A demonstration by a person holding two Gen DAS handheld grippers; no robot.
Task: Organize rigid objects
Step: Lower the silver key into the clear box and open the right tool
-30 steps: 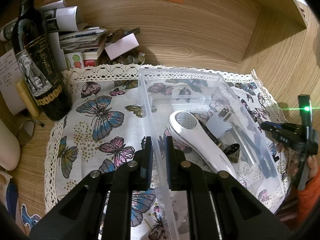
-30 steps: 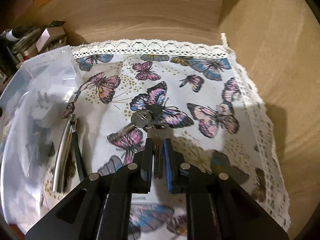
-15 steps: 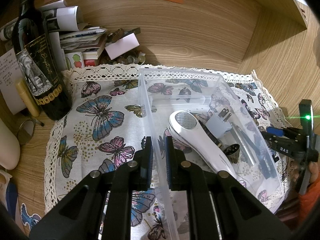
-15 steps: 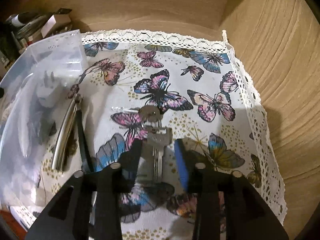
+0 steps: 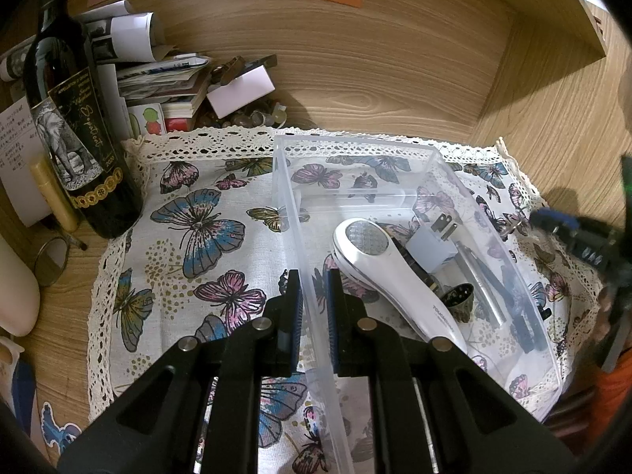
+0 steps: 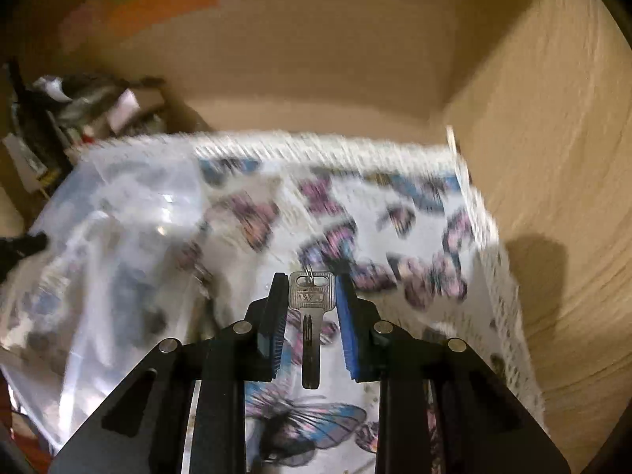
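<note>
Gripping, left wrist view: left gripper (image 5: 313,308) has its jaws closed on the left wall of the clear bin (image 5: 355,146), one finger outside, one inside.
Bin position: on the butterfly cloth (image 5: 197,237), right half of it, back end near the cloth's far lace edge.
Bin contents: white handheld device (image 5: 391,272) lying diagonally, head toward the far end; white plug adapter (image 5: 432,245) just right of it; small dark perforated cup (image 5: 458,296) by the device's handle; metal bar handle (image 5: 480,276) along the right wall.
Desk, far-left corner: dark wine bottle (image 5: 75,134) upright at the cloth's left edge; paper stack (image 5: 158,75) behind it.
Right edge: right gripper (image 5: 584,241) visible, blurred, above the cloth's right edge, outside the bin.
Right wrist view: heavy motion blur on the background.
Right gripper (image 6: 310,312): jaws clamped on the silver key (image 6: 311,316) by its head; blade points back toward the camera; key ring (image 6: 309,272) at the head's slot.
Key position: held off the cloth (image 6: 395,217), to the right of the bin (image 6: 118,217).
</note>
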